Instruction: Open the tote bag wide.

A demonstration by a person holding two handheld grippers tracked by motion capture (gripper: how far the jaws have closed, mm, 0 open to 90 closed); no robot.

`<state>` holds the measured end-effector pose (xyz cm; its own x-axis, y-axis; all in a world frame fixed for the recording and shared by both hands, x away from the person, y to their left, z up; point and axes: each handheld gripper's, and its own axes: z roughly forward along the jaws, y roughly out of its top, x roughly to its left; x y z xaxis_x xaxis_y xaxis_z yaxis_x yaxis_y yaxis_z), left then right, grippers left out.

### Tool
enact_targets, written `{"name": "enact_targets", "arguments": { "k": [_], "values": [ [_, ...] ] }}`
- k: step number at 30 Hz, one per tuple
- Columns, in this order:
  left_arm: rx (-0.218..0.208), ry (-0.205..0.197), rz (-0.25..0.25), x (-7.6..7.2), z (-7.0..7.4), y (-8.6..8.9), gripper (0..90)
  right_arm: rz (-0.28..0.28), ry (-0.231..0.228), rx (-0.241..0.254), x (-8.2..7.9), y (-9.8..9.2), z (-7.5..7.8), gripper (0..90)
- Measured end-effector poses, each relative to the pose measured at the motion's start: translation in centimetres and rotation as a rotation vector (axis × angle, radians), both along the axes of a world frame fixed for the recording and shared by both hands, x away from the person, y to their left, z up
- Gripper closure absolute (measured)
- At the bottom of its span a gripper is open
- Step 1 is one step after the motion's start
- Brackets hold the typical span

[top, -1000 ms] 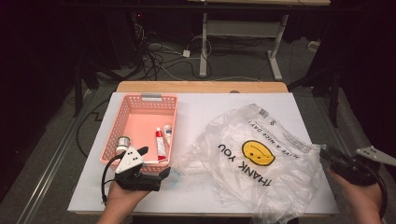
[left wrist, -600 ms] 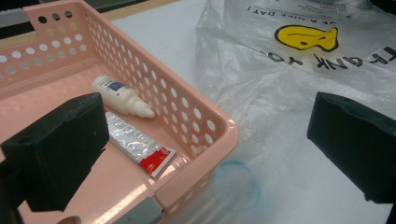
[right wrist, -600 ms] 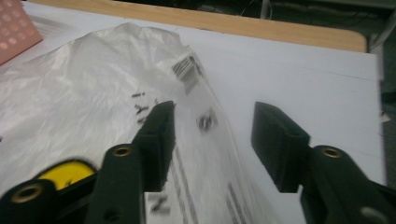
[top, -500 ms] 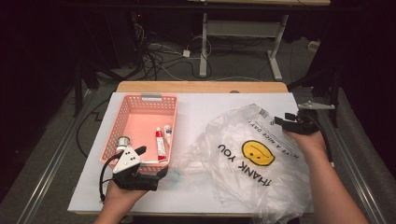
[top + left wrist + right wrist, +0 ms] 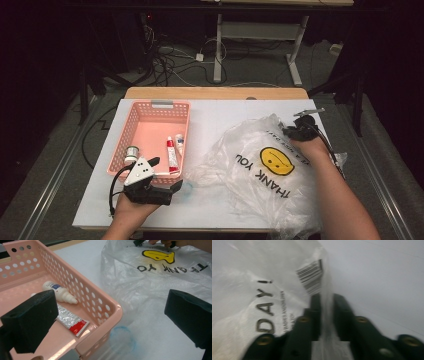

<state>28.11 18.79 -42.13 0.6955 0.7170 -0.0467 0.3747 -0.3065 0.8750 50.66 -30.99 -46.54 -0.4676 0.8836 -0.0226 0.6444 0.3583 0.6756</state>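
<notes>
Dark room, cables on floor beyond; white table (image 5: 220,120) with wooden far edge.

Bag (image 5: 260,170): clear plastic, crumpled, lying on right half of table, yellow smiley and "THANK YOU" print facing up. Barcode label near far-right edge, seen in right gripper view just ahead of jaw tips. Left edge of bag reaching close to basket's near-right corner.

Right gripper (image 5: 296,131): at bag's far-right edge, low on table. Jaws have just been closing; now pinching a thin fold of the bag (image 5: 325,302) between the pads, film running up through the narrow gap. Bag otherwise resting flat on table.

Left gripper (image 5: 167,176): at near-left of table, just by basket's near-right corner, held by hand from near edge. Jaws spread wide, nothing between pads; one jaw over basket interior, other over table and bag edge in left gripper view.

Basket (image 5: 150,107): pink, perforated walls, left half of table, beside bag. Inside, along right wall: red-and-silver tube (image 5: 70,321), white bottle (image 5: 58,292) just beyond it on far side, touching or nearly so. Small round metal item (image 5: 131,151) at basket's near-left, kind not discernible.

Faint blue ring (image 5: 122,336) on table just outside basket's near corner, under film.
</notes>
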Motion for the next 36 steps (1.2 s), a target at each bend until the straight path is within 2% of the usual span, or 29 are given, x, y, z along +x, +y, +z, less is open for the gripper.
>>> {"name": "enact_targets", "arguments": {
  "k": [1, 2, 4, 6, 9, 13, 14, 16, 19, 21, 23, 25, 27, 30, 34, 36],
  "values": [
    [0.000, -0.003, -0.001, 0.0, 0.1, 0.0, 0.0, 0.018, 0.002, -0.008, -0.1, 0.2, 0.1, 90.0],
    [-0.003, -0.002, -0.001, -0.1, 0.1, 0.0, 0.0, 0.024, -0.002, -0.011, -0.2, 0.3, 0.1, 90.0],
    [-0.009, -0.007, -0.004, -0.3, 0.4, 0.0, 0.0, 0.000, -0.051, 0.032, 0.0, 0.1, 0.8, 90.0],
    [-0.004, -0.023, -0.003, -0.5, 0.7, 0.0, 0.0, -0.047, -0.099, 0.048, 0.6, -0.5, 2.0, 90.0],
    [-0.016, -0.023, -0.001, -0.4, 0.8, -0.1, 0.0, -0.146, -0.155, 0.090, 2.1, -2.2, 3.6, 90.0],
    [-0.011, -0.017, -0.003, -0.3, 0.6, 0.0, 0.0, -0.257, -0.194, 0.122, 3.8, -4.4, 4.6, 90.0],
    [-0.015, -0.017, 0.000, -0.2, 0.6, 0.1, 0.0, -0.282, -0.186, 0.134, 4.1, -4.8, 4.6, 90.0],
    [-0.021, -0.013, 0.008, -0.1, 0.5, 0.2, 0.0, -0.291, -0.170, 0.141, 4.6, -5.2, 4.4, 89.0],
    [-0.031, -0.001, 0.017, -0.1, 0.4, 0.4, 0.0, -0.273, -0.165, 0.167, 4.0, -5.4, 5.0, 62.8],
    [-0.035, -0.006, 0.014, -0.1, 0.5, 0.3, 0.0, -0.251, -0.173, 0.143, 2.6, -5.3, 6.2, 58.7],
    [-0.031, -0.014, 0.009, -0.1, 0.5, 0.1, 0.0, -0.214, -0.208, 0.130, 0.3, -5.2, 7.2, 56.0],
    [-0.020, -0.010, 0.003, 0.0, 0.4, -0.1, 0.0, -0.185, -0.205, 0.132, -2.3, -5.0, 7.8, 54.5],
    [-0.013, -0.003, 0.000, 0.0, 0.2, -0.3, 0.0, -0.143, -0.191, 0.120, -4.8, -4.6, 8.0, 53.2],
    [-0.032, 0.002, -0.002, -0.1, 0.1, -0.4, 0.0, -0.098, -0.203, 0.099, -8.9, -3.8, 7.9, 53.1],
    [-0.046, -0.016, -0.012, -0.3, 0.2, -0.8, 0.0, -0.041, -0.226, 0.124, -14.4, -2.8, 7.6, 53.1],
    [-0.053, -0.022, -0.010, -0.3, 0.2, -0.8, 0.0, -0.001, -0.211, 0.122, -16.7, -2.3, 7.0, 51.9]
  ]
}}
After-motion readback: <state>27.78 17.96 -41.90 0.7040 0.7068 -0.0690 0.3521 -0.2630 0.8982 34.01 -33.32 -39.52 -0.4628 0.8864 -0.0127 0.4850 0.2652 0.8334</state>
